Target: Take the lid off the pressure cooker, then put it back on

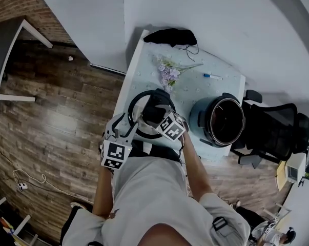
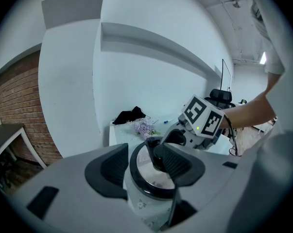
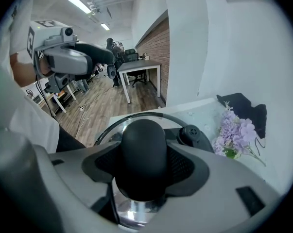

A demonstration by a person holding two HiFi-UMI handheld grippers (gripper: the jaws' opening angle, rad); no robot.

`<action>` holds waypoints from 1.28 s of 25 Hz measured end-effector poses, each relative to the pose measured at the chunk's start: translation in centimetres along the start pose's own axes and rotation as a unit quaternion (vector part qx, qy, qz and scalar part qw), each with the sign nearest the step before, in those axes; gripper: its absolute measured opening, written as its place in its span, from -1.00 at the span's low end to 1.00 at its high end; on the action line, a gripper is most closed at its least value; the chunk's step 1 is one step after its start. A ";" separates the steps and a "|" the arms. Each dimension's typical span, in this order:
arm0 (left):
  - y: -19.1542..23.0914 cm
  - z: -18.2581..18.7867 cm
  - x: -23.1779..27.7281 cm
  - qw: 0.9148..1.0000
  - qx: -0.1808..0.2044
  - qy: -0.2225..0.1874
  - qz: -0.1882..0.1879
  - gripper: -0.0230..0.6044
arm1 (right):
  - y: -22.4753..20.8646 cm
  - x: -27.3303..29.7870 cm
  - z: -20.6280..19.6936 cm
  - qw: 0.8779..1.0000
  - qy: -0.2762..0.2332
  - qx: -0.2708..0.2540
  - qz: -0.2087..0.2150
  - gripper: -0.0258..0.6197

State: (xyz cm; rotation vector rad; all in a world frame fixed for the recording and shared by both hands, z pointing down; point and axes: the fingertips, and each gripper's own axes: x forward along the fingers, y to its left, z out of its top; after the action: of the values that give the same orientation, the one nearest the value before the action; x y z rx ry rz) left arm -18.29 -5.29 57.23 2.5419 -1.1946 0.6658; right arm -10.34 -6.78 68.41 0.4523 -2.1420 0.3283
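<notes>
Right tool (image 3: 141,165): I'm clamped on the knob (image 3: 139,149) of the lid (image 1: 135,101).
Left tool (image 2: 144,165): my jaws apart, beside that lid.
Pot (image 1: 224,120): open, lid off, near on worktop (image 1: 195,88).

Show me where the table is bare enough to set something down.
Bare tablecloth: the strip between flowers, pen and open pressure cooker, and the far right corner past the pen. Crowded: the near left, where the lid lies with the right gripper on its knob and the left gripper alongside.
</notes>
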 end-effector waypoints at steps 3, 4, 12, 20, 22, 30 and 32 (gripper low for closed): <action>0.4 0.1 -0.4 1.000 0.000 -0.003 0.005 -0.24 | 0.0 -1.3 1.4 1.000 -0.012 0.003 -0.005 -0.06; 0.5 0.2 -0.5 1.000 0.001 -0.004 0.006 -0.24 | 0.0 -1.8 1.8 1.000 -0.014 0.004 -0.008 -0.06; 1.1 2.5 -1.5 0.999 0.016 -0.030 0.014 -0.24 | -0.6 -6.5 5.4 0.998 -0.047 0.021 -0.024 -0.06; 0.5 5.1 -2.3 0.998 0.030 -0.058 0.005 -0.24 | -1.6 -11.7 8.8 0.996 -0.068 0.014 -0.056 -0.06; 0.3 5.8 -2.4 0.997 0.032 -0.066 0.001 -0.24 | -2.1 -13.0 9.4 0.995 -0.071 0.014 -0.064 -0.06; -0.4 8.2 -2.7 0.995 0.046 -0.088 -0.010 -0.24 | -3.4 -17.3 10.8 0.993 -0.079 0.009 -0.091 -0.06; -0.8 8.7 -2.7 0.995 0.050 -0.091 -0.013 -0.24 | -3.6 -18.3 11.1 0.992 -0.081 0.008 -0.094 -0.06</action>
State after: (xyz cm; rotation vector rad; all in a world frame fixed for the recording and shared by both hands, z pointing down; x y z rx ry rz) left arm -16.62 -6.61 48.32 2.7470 -1.2099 0.5098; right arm -7.07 -10.74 47.28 0.7060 -2.2325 0.2073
